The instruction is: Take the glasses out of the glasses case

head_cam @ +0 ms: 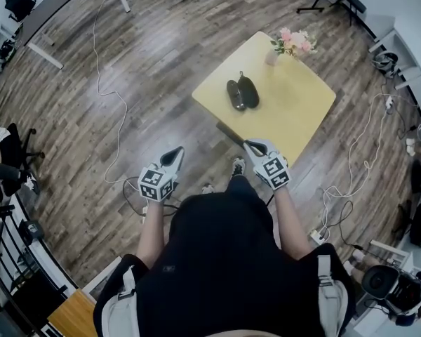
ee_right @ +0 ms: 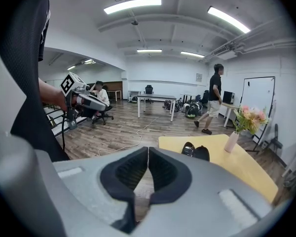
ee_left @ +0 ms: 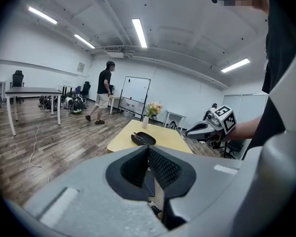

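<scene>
Yellow tabletop (head_cam: 295,107) with a white vase (head_cam: 271,57) of pink flowers at its far corner. Wood-plank floor (head_cam: 154,55) crossed by a white cable (head_cam: 97,69). Person (ee_left: 104,92) near a whiteboard (ee_left: 136,90).

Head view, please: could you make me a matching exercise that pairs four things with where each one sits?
Things:
1. glasses case
2. vase of flowers
3. left gripper
4. right gripper

Places:
a. just beside the yellow table, at its near edge
b. at the table's far corner
c. over the wooden floor, away from the table
d. near the middle of the table

Pairs: 1-d; 2-b; 3-c; 4-a
</scene>
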Available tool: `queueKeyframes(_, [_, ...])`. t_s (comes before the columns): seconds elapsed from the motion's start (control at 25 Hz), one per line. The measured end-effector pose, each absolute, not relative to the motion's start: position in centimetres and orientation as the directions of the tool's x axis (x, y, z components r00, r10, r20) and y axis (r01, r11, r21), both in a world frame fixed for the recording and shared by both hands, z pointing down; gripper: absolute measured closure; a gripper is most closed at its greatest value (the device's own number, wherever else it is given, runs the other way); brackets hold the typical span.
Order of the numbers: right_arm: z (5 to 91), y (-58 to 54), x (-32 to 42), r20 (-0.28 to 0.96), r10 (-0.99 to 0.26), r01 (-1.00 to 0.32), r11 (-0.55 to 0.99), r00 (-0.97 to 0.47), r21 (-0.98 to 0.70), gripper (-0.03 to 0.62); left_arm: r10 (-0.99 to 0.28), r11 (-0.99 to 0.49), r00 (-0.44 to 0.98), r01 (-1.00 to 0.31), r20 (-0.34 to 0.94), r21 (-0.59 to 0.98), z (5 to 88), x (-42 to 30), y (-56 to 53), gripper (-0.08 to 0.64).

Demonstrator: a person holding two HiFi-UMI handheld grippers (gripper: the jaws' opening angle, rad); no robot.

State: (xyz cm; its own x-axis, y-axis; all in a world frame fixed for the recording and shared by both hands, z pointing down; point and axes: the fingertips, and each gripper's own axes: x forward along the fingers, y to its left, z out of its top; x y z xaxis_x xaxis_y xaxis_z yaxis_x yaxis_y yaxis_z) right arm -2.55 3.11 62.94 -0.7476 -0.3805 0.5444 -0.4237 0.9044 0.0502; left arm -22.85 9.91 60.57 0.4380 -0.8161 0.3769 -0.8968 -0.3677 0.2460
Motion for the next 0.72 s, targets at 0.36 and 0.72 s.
queueKeyframes(0.36, [63.4,-1.5,-0.4,0.546,-0.392,-0.454,0.890,-0.741,0.022,0.584,-0.805,-0.385,0.451,-0.891,0.384,0.241,59.8,-21.1,4.4,0.549])
queueKeyframes(0.72, [63.3,-8.0,2.7,0.535,-0.401,-0.471,0.882,-0.744,0.005,0.584,-0.792,-0.401,0.465,-0.885,0.397,0.237,59.4,-17.4,-2.3,0.549])
